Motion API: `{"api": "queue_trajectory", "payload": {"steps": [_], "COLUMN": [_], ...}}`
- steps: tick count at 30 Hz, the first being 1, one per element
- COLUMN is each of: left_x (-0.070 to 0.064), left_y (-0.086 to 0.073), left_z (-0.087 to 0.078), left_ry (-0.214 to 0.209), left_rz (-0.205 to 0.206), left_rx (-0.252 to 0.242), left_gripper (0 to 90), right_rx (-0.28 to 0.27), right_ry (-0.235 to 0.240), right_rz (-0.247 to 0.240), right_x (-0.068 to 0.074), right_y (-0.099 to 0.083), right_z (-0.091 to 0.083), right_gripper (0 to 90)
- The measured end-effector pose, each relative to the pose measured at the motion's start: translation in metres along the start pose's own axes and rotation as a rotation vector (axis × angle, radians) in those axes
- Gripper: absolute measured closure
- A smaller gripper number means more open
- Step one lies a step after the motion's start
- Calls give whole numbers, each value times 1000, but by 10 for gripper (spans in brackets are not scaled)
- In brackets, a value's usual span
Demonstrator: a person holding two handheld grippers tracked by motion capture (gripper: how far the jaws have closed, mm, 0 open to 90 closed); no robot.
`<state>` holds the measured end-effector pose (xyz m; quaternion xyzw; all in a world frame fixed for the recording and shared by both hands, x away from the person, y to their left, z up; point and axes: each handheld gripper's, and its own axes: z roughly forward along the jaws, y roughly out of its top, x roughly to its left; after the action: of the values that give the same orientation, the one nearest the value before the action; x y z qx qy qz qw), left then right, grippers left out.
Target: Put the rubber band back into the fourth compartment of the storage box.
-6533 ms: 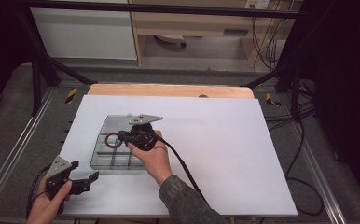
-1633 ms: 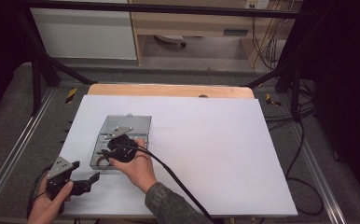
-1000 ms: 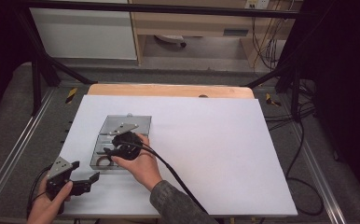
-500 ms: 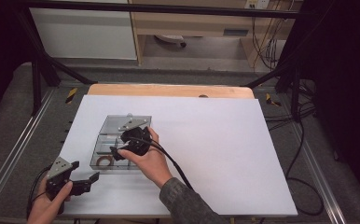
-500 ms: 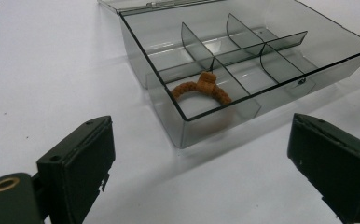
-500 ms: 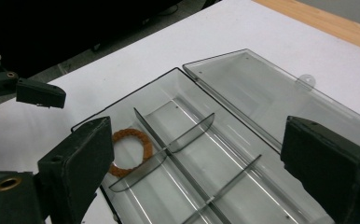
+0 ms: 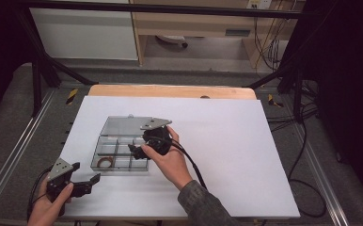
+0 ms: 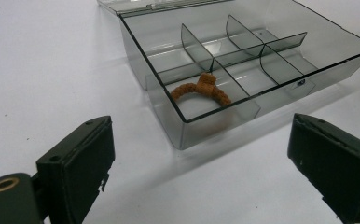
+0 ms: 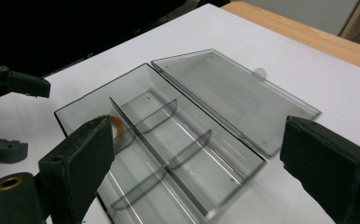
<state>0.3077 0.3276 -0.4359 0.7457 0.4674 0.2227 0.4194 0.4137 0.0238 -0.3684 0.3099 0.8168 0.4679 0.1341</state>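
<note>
Right hand-held gripper [image 7: 137,151] hangs over the box [image 7: 118,151], jaws wide apart, nothing betw. them. Left hand-held gripper [image 7: 83,181] sits low on the tabletop [image 7: 226,141] near the box's front-left corner, jaws also spread, empty.

The box is clear grey plastic w/ dividers, lid [image 9: 236,98] flipped flat behind it. A brown ring [image 8: 201,89] lies in the front-left compartment, leaning on a divider; other compartments look empty.

Risks, as I judge them:
- Box is light and loose on smooth white paper. A push from the right jaws on a wall or divider would prob. slide or tip it, since the left one isn't bracing it.
- Jaws are wide vs. the narrow cells; going in for the ring could catch a divider, or pinch the wall along w/ the ring.
- The ring is small and soft-looking; a poor grip could flick it into the next cell or out onto the paper.
- If the lid is to be shut, it could snag on a jaw over the box.

Around: wood board edge [image 7: 170,90] at the far side, cables [image 7: 306,141] on the floor at right, metal rails either side. None of it is in the way; only the dividers and walls crowd the ring.
</note>
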Motion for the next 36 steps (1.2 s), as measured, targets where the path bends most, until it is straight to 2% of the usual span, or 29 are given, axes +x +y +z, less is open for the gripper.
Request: {"api": "queue_trajectory", "payload": {"steps": [4,10,19,25,31,36], "left_x": [0,-1,-1,-1,-2,-2], "left_y": [1,2,2,3,3,3], "left_z": [-2,-3,-4,-6,-7,-7], "left_ry": [-5,-6,-10,-9,-7,-8], "left_rz": [-6,-11,-21,-24,-22,-25], "left_rx": [-25,-32,-43,-67,-76,-76], "left_gripper": [69,68,68,68,68,68], "right_rx": [-19,-70,-153,-179,-175,-179], "right_ry": [-7,-2,-83,-119,-169,-207], "right_rz": [6,21,-7,37,57,94], "right_x": [-11,-23,-40,-58,-74,-89], "right_y": [-11,-24,-48,-71,-97,-115], "right_z": [-18,-45,-79,-98,-114,-134], "right_gripper": [104,101,91,87,81,71]}}
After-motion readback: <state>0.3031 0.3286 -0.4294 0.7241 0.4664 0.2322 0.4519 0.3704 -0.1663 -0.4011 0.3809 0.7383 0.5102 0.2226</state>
